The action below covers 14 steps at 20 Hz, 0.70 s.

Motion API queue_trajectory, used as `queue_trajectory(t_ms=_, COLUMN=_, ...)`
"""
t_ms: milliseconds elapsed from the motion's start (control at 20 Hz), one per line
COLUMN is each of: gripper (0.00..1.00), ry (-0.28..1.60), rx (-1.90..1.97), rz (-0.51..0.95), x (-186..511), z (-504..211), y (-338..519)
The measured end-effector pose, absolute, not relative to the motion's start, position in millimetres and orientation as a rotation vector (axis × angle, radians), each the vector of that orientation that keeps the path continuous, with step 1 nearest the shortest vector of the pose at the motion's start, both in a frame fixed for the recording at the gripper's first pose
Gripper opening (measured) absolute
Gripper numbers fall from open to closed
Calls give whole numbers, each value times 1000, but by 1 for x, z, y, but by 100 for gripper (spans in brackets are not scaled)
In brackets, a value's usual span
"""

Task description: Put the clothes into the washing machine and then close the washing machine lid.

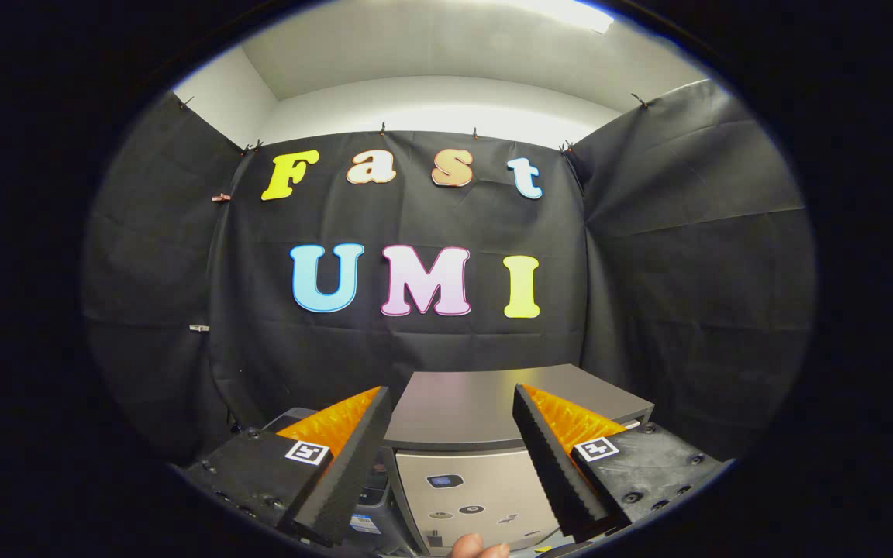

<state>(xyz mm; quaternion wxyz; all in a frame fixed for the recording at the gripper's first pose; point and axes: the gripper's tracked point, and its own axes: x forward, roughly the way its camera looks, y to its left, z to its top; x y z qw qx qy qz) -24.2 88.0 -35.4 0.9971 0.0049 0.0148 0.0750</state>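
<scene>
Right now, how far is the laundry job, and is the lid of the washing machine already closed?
The flat grey lid of the washing machine lies down, so closing looks done or not yet begun; I cannot tell whether clothes are inside. In hand: nothing, as the hand-held gripper is open, with the lid seen between its fingers. A fingertip shows below. What is left cannot be settled from here.

Probably a cloth-walled (694, 256) recording booth

Black cloth (415, 341) draped across three booth sides, clipped along the top edge. Above it, pale wall (431, 108) and white ceiling (415, 46), with a bright strip light (570, 12) overhead.
</scene>
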Motion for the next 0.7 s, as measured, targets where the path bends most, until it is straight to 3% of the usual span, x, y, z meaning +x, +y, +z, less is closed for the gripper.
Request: queue_trajectory(t_ms=700, gripper=99, ry=52, rx=13, rz=139, x=-19, z=-39, y=86)
